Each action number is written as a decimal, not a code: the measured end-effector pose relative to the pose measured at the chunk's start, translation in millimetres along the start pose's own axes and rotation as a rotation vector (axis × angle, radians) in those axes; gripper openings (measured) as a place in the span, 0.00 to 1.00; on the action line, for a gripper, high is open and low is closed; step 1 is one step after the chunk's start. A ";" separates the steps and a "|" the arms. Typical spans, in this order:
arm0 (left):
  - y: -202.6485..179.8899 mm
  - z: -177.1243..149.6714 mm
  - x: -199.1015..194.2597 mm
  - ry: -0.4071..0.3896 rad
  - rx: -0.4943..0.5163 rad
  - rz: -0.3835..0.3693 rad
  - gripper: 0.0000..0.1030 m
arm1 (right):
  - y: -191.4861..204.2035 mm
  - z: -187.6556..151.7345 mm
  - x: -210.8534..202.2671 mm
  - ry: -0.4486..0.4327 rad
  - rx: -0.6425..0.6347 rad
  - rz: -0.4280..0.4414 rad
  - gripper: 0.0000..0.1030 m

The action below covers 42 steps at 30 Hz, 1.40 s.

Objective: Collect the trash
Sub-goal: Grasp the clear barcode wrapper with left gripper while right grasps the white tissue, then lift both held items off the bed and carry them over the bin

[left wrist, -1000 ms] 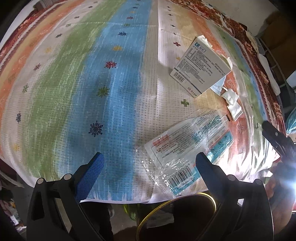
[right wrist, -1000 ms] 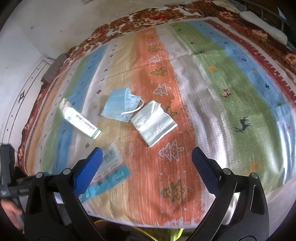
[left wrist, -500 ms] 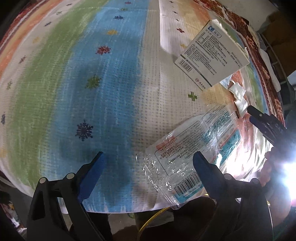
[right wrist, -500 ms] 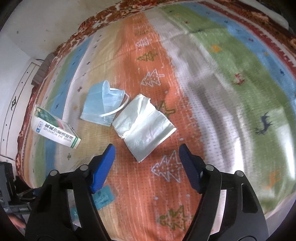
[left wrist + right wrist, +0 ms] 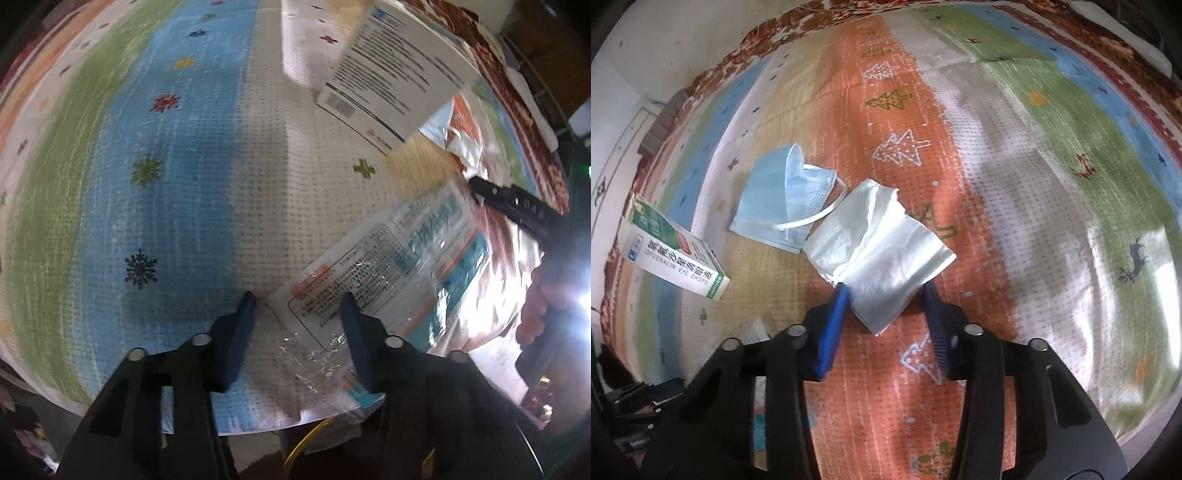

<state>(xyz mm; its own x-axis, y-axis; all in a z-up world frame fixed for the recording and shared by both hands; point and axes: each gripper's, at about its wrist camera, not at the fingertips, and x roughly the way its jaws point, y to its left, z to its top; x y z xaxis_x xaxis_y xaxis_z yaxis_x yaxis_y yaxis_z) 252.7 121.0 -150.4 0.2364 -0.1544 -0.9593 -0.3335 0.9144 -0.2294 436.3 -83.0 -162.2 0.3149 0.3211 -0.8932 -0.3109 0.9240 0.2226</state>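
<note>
My left claw [image 5: 297, 301] has been closing around the clear printed plastic wrapper [image 5: 373, 273]; my right claw [image 5: 884, 290] has just closed onto the crumpled white tissue [image 5: 879, 251].

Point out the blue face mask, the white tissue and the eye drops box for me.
blue face mask [image 5: 775, 199]: right wrist view, on its pleated front.
white tissue [image 5: 882, 254]: right wrist view, on its crumpled middle.
eye drops box [image 5: 677, 260]: right wrist view, on its printed face.

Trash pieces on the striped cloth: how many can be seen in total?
4. A white tissue between the right gripper's fingers; a blue face mask touching it; an eye-drops box further left; a clear plastic wrapper at the left gripper. More may be hidden.
</note>
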 end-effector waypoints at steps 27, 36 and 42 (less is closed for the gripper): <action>-33.7 -19.9 -105.6 -0.154 0.107 -0.171 0.04 | 21.1 -26.8 -92.5 -0.058 -0.271 -0.038 0.04; -49.0 -42.1 -132.6 -0.205 0.153 -0.145 0.04 | 40.4 -52.1 -136.3 -0.099 -0.355 -0.022 0.04; -51.2 -58.4 -140.5 -0.213 0.199 -0.121 0.04 | 47.6 -79.0 -166.1 -0.119 -0.421 -0.046 0.04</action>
<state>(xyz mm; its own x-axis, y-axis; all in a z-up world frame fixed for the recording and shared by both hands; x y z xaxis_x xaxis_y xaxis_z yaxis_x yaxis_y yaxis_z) 183.2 74.0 -13.4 0.4567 -0.2035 -0.8660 -0.1113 0.9528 -0.2826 298.3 -108.8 -34.1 0.4307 0.3257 -0.8417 -0.6246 0.7808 -0.0175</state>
